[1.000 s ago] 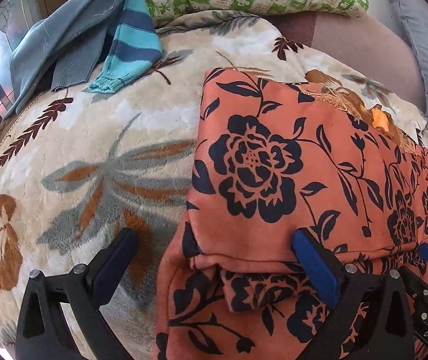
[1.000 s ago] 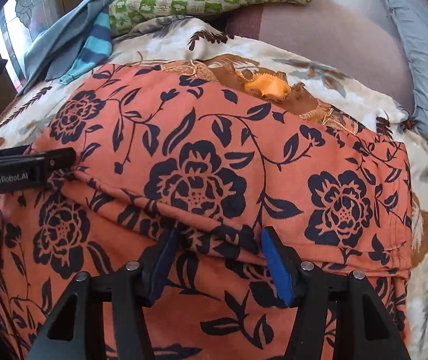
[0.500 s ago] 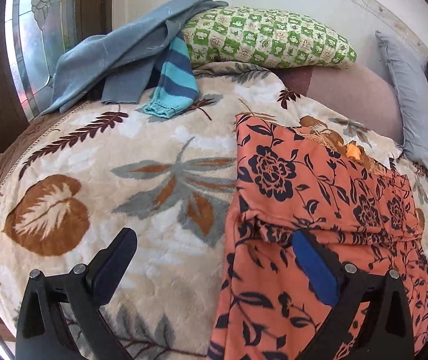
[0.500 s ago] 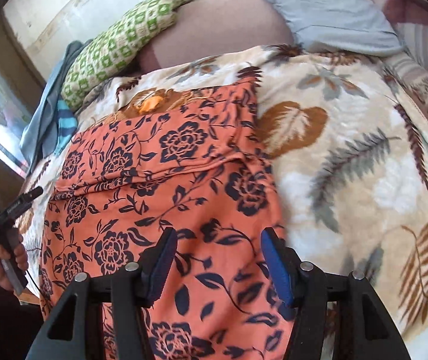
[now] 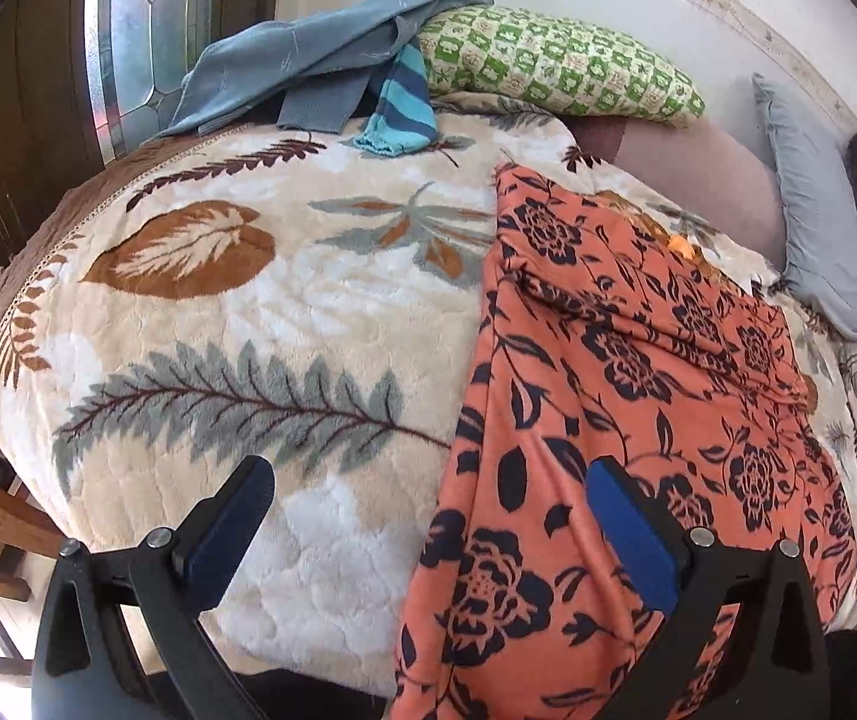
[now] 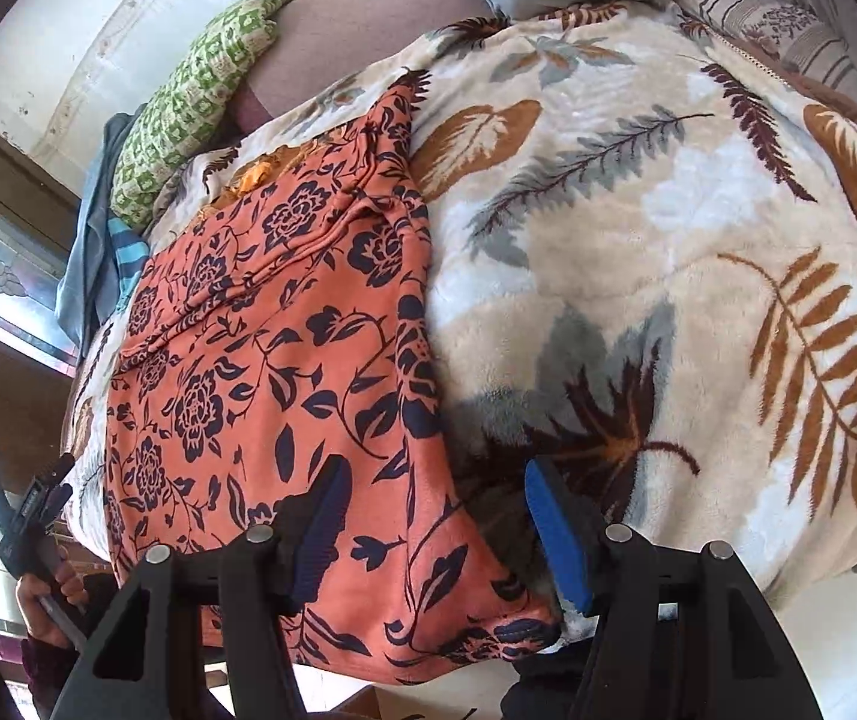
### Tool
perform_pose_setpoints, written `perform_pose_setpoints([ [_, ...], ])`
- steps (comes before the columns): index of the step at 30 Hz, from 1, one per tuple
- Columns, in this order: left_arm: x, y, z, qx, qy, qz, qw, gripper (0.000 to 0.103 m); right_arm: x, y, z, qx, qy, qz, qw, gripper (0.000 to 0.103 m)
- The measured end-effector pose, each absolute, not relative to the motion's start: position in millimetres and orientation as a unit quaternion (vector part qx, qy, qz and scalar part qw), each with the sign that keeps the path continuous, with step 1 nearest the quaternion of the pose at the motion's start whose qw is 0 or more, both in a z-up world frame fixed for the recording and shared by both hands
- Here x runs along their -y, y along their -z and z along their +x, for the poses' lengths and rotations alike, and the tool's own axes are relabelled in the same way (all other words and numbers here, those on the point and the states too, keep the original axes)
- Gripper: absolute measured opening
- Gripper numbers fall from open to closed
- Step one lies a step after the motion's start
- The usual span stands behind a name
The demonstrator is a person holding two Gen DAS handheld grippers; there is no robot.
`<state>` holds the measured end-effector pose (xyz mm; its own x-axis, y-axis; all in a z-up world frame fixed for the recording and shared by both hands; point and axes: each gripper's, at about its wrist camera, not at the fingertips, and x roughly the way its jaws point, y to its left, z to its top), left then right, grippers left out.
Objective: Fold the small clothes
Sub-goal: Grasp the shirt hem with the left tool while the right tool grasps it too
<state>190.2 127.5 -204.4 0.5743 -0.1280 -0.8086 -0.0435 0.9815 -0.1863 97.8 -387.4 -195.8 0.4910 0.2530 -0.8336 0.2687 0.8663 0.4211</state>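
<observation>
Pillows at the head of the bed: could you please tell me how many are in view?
2. The green checked pillow lies at the head beside the blue-grey clothes pile; the grey-blue pillow lies further right, beyond the orange floral garment. Others may be hidden.

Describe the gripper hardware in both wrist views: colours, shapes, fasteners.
Left gripper and right gripper match: black angular linkage frames, silver round pivot fasteners, and long blue pads on the inner finger faces. No cables visible.
</observation>
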Motion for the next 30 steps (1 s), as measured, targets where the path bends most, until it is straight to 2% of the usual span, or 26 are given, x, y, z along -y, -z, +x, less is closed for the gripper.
perform_pose_setpoints([
  [8, -122, 225, 158, -0.528, 0.026, -0.089, 0.844, 0.102, 394, 205, 89, -0.491, -0.016, 0.281, 0.824, 0.064],
  [9, -120, 227, 156, -0.535, 0.026, -0.081, 0.84, 0.096, 395, 206, 89, -0.492, -0.019, 0.284, 0.823, 0.064],
  [10, -118, 230, 154, -0.542, 0.029, -0.076, 0.836, 0.086, 395, 206, 89, -0.491, -0.021, 0.286, 0.822, 0.064],
  [12, -117, 237, 151, -0.558, 0.039, -0.077, 0.826, 0.079, 396, 206, 88, -0.488, -0.026, 0.292, 0.822, 0.064],
  [20, -109, 266, 147, -0.609, 0.046, -0.06, 0.789, 0.074, 396, 206, 88, -0.485, -0.024, 0.297, 0.822, 0.064],
  [25, -110, 271, 145, -0.609, 0.057, -0.069, 0.788, 0.073, 392, 208, 90, -0.488, -0.027, 0.294, 0.821, 0.064],
  [26, -112, 271, 142, -0.606, 0.062, -0.067, 0.79, 0.07, 391, 207, 90, -0.488, -0.027, 0.294, 0.822, 0.064],
  [29, -114, 268, 136, -0.598, 0.079, -0.063, 0.795, 0.045, 391, 206, 91, -0.488, -0.025, 0.291, 0.823, 0.064],
  [30, -114, 267, 135, -0.595, 0.086, -0.06, 0.797, 0.034, 391, 205, 92, -0.487, -0.024, 0.292, 0.823, 0.064],
])
